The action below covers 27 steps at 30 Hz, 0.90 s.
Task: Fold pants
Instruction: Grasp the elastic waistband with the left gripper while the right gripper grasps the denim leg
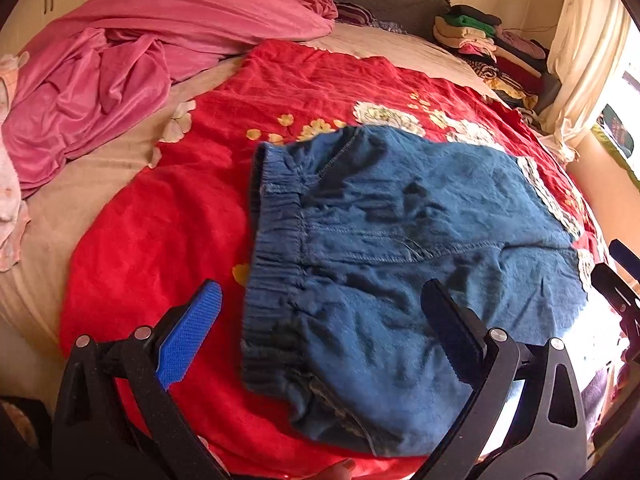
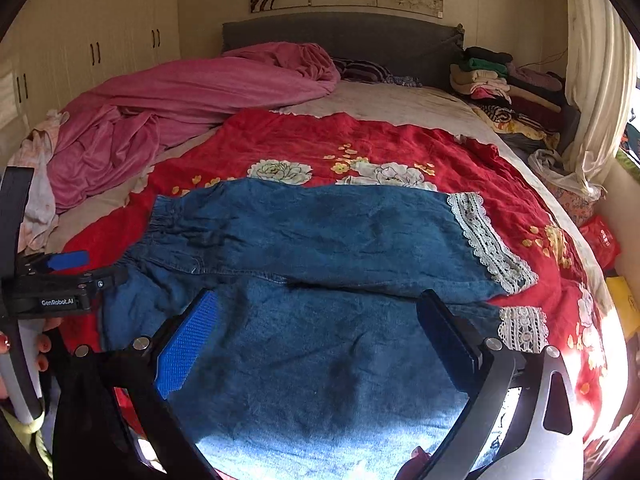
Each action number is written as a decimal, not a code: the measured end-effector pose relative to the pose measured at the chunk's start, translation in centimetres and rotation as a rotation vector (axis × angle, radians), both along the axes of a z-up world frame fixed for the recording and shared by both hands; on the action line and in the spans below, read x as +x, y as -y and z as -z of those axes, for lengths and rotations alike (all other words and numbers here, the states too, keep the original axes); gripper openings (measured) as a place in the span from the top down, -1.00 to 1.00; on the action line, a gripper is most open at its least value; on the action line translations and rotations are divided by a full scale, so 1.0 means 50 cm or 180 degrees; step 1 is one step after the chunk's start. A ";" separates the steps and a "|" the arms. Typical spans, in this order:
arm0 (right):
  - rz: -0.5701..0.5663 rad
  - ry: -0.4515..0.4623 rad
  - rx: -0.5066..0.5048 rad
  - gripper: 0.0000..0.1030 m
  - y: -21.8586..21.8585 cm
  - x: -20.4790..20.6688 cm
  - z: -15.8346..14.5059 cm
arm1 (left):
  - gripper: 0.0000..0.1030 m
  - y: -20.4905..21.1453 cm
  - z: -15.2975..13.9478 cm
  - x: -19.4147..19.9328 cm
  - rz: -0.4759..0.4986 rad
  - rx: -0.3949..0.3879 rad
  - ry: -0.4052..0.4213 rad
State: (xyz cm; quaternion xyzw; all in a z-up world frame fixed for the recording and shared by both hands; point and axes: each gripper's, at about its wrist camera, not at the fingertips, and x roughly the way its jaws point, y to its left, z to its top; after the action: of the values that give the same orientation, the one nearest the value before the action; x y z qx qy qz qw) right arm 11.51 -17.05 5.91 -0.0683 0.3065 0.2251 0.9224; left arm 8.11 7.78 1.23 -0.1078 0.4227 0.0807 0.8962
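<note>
Blue denim pants [image 2: 320, 240] lie flat on a red floral blanket [image 2: 360, 144] on the bed, elastic waistband [image 1: 276, 240] to the left, lace-trimmed cuffs [image 2: 492, 244] to the right. My left gripper [image 1: 320, 300] is open and empty, hovering over the waistband end. It also shows at the left edge of the right wrist view [image 2: 60, 276]. My right gripper [image 2: 316, 308] is open and empty above the near leg of the pants.
A crumpled pink sheet [image 2: 180, 100] lies at the back left of the bed. Stacks of folded clothes [image 2: 504, 84] sit at the back right by the curtain [image 2: 596, 80]. White wardrobes [image 2: 92, 52] stand on the left; a grey headboard [image 2: 360, 36] is behind.
</note>
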 end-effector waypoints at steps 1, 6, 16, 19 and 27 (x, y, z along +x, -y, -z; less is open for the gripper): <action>-0.0028 0.0007 -0.0044 -0.92 -0.008 0.013 -0.003 | -0.82 -0.018 -0.002 0.012 -0.0061 0.0024 -0.0007; -0.0117 -0.0050 -0.0215 -0.92 -0.042 0.086 -0.003 | -0.82 -0.078 -0.001 0.075 -0.0114 0.0098 -0.0090; -0.0323 -0.0257 -0.0547 -0.92 -0.117 0.228 0.028 | -0.82 -0.152 0.071 0.220 0.0159 -0.0267 -0.0337; -0.0420 -0.0294 -0.0625 -0.92 -0.143 0.265 0.041 | -0.82 -0.165 0.096 0.243 0.0205 -0.0466 -0.0327; -0.0791 -0.0537 -0.0802 -0.92 -0.212 0.369 0.083 | 0.44 -0.180 0.112 0.269 0.0315 -0.0669 -0.0107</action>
State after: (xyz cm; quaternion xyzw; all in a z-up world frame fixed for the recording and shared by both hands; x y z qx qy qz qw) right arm 29.94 -6.43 1.75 -0.2014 0.3976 0.3021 0.8427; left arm 21.54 16.76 -4.37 -0.1788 0.4486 -0.0066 0.8757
